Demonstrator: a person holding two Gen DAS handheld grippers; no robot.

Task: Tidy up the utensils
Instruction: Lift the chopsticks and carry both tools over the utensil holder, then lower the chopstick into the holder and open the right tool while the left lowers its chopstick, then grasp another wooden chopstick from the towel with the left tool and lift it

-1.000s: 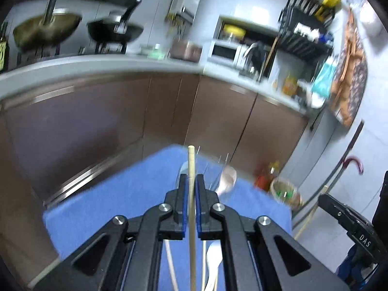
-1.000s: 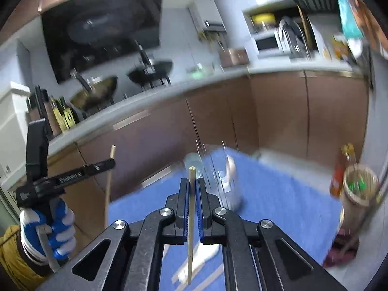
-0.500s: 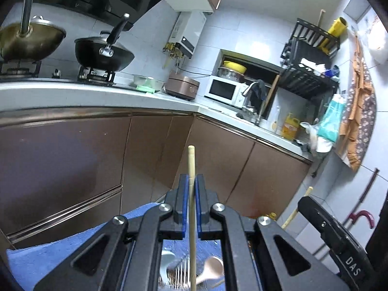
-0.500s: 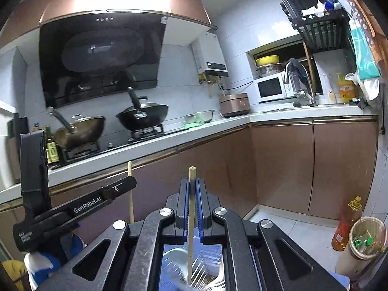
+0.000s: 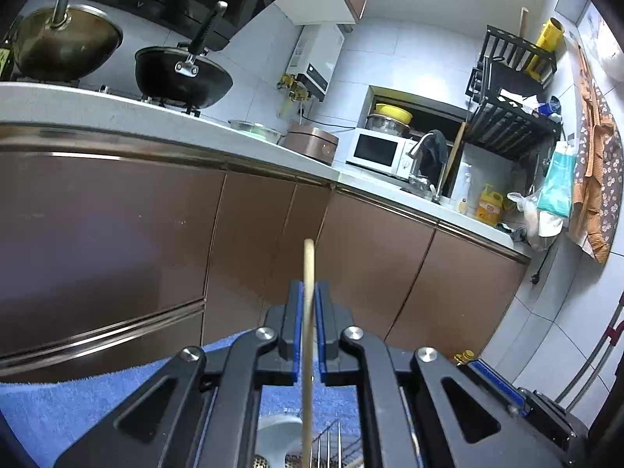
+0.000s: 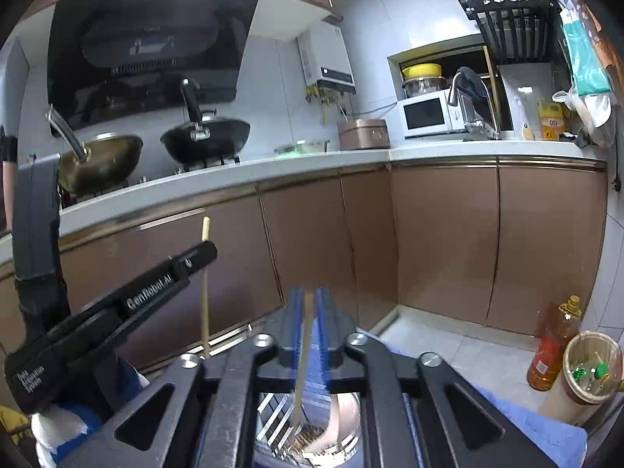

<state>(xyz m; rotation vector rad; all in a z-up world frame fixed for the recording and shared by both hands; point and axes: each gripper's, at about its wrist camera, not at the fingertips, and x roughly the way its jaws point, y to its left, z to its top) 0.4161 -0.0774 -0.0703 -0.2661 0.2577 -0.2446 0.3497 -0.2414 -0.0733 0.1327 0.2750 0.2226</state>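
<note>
Both tongs (image 5: 308, 292) (image 6: 308, 304) raised, chopsticks (image 5: 308, 312) (image 6: 306, 351) apparently over holder (image 6: 335, 440).

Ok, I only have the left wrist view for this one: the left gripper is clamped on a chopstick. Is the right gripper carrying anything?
Observer: Yes. In the right wrist view the right gripper is shut on a second chopstick, though it is blurred.
Reviewer: Where does its lower end point?
Observer: At the mouth of the metal holder, beside the fork tines.
Reviewer: How does my chopstick sit in the grip?
Observer: From the side, the left chopstick pokes out a little above the left gripper and hangs much farther below it.
</note>
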